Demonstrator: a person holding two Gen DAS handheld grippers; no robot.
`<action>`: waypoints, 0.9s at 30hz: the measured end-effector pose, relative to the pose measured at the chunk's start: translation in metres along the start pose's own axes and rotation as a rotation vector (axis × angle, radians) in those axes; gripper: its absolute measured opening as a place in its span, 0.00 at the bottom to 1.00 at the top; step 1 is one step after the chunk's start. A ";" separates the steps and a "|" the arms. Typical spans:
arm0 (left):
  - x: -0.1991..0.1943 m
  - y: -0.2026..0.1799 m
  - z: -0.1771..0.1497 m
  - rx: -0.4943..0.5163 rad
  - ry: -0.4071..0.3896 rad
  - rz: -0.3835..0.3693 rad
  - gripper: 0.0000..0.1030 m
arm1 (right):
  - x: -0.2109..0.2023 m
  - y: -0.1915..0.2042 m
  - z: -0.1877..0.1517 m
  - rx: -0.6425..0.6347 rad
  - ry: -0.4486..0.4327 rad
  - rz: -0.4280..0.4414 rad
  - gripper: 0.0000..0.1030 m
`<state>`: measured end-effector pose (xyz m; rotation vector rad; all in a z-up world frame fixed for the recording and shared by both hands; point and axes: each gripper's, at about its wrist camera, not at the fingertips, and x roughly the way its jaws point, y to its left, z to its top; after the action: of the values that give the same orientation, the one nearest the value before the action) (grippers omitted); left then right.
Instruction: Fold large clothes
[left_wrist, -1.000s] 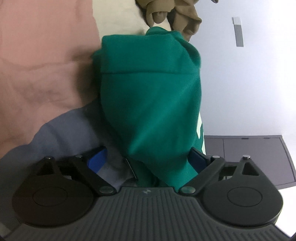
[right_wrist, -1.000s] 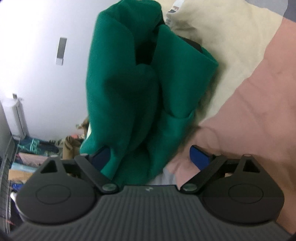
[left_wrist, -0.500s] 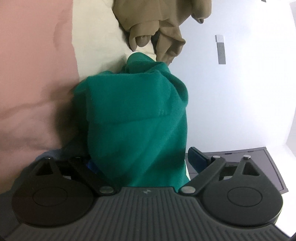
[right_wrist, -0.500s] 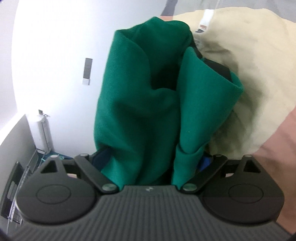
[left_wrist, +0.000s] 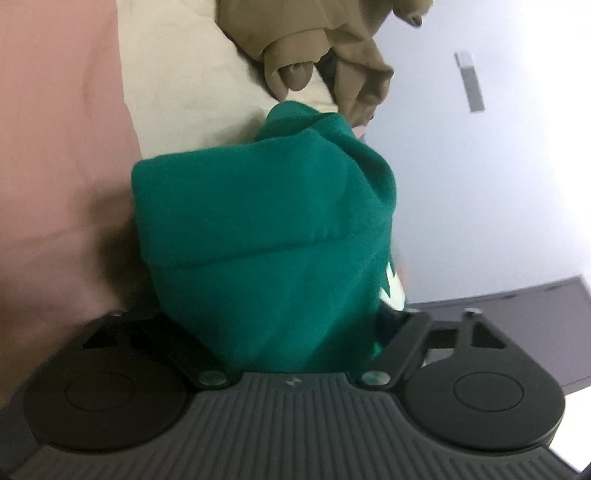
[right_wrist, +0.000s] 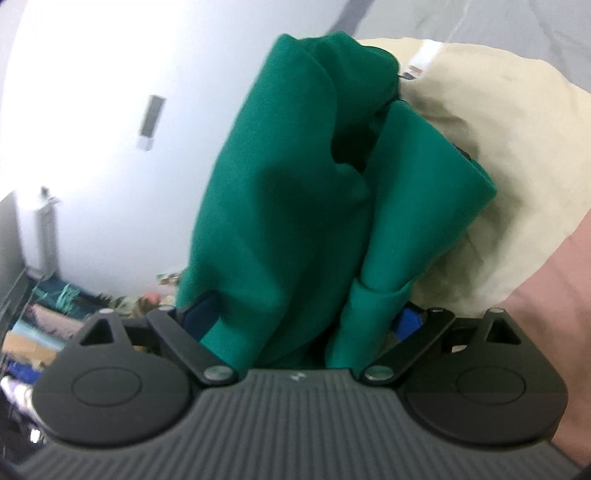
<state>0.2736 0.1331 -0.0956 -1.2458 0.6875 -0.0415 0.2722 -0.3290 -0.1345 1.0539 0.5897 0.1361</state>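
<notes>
We see the green garment (left_wrist: 266, 236) bunched between our left gripper (left_wrist: 271, 325), whose jaws are closing, and it hides both pads. In our right gripper (right_wrist: 306, 314) the garment sits gathered between the blue pads (right_wrist: 408, 319), seemingly clamped, over the cream cover's (right_wrist: 491, 177) edge.

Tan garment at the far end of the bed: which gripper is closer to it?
Left. The tan garment lies just past the green sweatshirt bunched in the closing left gripper. The right gripper's view doesn't show it.

You get no readable text: pale print on the green garment (left_wrist: 392, 291) is cut off, the cream fabric's tag (right_wrist: 417, 66) too blurred.
</notes>
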 end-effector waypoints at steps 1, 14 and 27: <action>-0.001 0.000 -0.001 0.003 -0.001 0.005 0.70 | 0.003 0.001 0.000 0.026 -0.006 -0.012 0.99; 0.004 -0.002 0.001 0.127 -0.023 0.003 0.49 | 0.068 -0.009 0.001 0.019 -0.005 -0.011 1.00; -0.003 -0.029 -0.009 0.253 -0.030 -0.042 0.34 | 0.049 0.011 0.021 -0.245 0.015 0.117 0.30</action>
<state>0.2762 0.1165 -0.0700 -1.0154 0.6099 -0.1406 0.3257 -0.3212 -0.1370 0.8493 0.5109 0.3110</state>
